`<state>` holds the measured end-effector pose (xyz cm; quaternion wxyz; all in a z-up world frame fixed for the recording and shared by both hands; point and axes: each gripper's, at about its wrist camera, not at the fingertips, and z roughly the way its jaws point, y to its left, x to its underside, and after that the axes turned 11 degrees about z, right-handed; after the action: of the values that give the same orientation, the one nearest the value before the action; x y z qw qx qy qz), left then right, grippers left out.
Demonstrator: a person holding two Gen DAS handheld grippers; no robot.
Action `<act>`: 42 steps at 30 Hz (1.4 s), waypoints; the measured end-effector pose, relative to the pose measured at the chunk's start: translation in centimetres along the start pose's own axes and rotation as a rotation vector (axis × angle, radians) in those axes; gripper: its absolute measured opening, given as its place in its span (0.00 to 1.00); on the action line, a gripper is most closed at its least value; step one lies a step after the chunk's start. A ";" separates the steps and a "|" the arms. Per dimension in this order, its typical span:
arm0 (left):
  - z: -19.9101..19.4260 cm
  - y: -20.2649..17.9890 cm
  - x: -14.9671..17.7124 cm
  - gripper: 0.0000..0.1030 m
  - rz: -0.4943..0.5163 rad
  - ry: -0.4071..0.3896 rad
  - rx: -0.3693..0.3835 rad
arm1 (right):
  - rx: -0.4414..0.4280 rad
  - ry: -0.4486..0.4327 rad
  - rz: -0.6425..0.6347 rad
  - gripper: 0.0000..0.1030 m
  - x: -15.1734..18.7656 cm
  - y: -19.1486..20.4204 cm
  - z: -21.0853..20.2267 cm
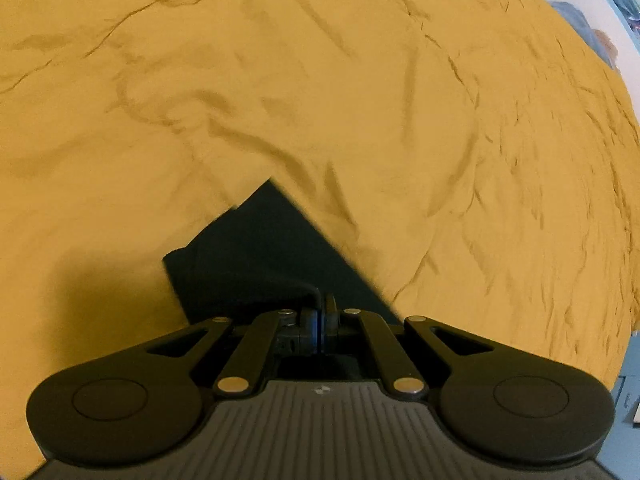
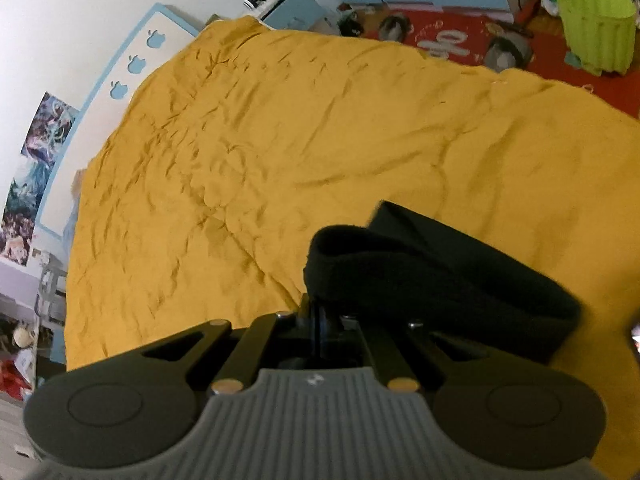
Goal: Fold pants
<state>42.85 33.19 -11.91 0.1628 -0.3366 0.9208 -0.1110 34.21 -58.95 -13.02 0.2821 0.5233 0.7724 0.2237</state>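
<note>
Left gripper (image 1: 320, 308): I keep it clamped on a black pants (image 1: 264, 248) corner, so it carries over.
Right gripper (image 2: 320, 312): pinching the thick waistband (image 2: 400, 264).
Pants: hanging at both fingertips, over the yellow bedspread (image 1: 320, 80).
Room: bedspread open toward 12 o'clock; edge at 2.

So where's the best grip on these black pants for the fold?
Keep to the edges. The left gripper is shut on a flat corner of the black pants, the right gripper on the thick rolled band. Both come from above, since the cloth lies on the yellow bedsheet.
</note>
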 end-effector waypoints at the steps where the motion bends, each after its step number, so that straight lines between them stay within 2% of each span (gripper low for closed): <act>1: 0.2 -0.3 -0.4 0.01 -0.002 0.002 -0.006 | 0.002 -0.001 -0.001 0.00 -0.4 0.5 0.8; 8: 2.7 -1.8 -2.4 0.01 0.000 0.058 -0.067 | 0.070 0.033 -0.031 0.00 -1.6 3.0 5.5; 14: 3.9 -2.2 -3.2 0.02 0.018 0.055 -0.124 | 0.080 0.038 -0.025 0.00 -2.2 3.2 7.6; 16: 3.9 -2.2 -3.7 0.09 0.037 0.021 -0.126 | 0.082 0.034 -0.020 0.00 -2.4 3.0 8.2; 18: 3.7 -2.3 -4.3 0.26 0.093 0.002 -0.171 | 0.100 0.046 -0.030 0.01 -2.6 2.7 9.3; 22: 1.5 -0.5 -5.0 0.39 0.170 -0.072 -0.314 | 0.154 -0.028 -0.136 0.08 -3.1 2.5 9.4; 24: -0.1 0.9 -4.6 0.44 0.175 -0.125 -0.348 | 0.171 -0.066 -0.220 0.09 -2.9 2.6 8.6; 27: -1.9 2.4 -2.8 0.48 0.263 -0.173 -0.311 | 0.164 -0.079 -0.329 0.10 -1.7 2.6 6.8; 30: -2.5 3.3 -0.6 0.53 0.358 -0.210 -0.255 | 0.128 -0.062 -0.372 0.12 0.3 1.5 4.7; 31: -2.3 3.2 -0.1 0.53 0.387 -0.219 -0.223 | 0.119 -0.056 -0.388 0.16 1.1 1.0 4.0; 33: -1.9 3.7 0.9 0.53 0.423 -0.213 -0.161 | 0.109 -0.041 -0.416 0.16 2.8 0.4 3.1; 36: -0.2 4.2 2.2 0.53 0.426 -0.179 -0.081 | 0.080 -0.014 -0.450 0.17 5.6 -0.7 1.8; 40: 1.8 4.5 3.2 0.53 0.387 -0.161 -0.106 | 0.022 -0.004 -0.491 0.18 9.5 -1.6 -0.8; 41: 2.0 4.6 3.2 0.45 0.379 -0.161 -0.111 | 0.008 0.002 -0.500 0.20 10.3 -1.8 -1.2; 42: 2.2 4.9 3.3 0.19 0.367 -0.166 -0.109 | -0.003 0.014 -0.513 0.20 11.2 -2.0 -1.5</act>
<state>38.45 34.48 -16.19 0.2372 -0.1797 0.9547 -0.0015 28.52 -49.21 -15.42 0.3249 0.3083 0.8815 0.1495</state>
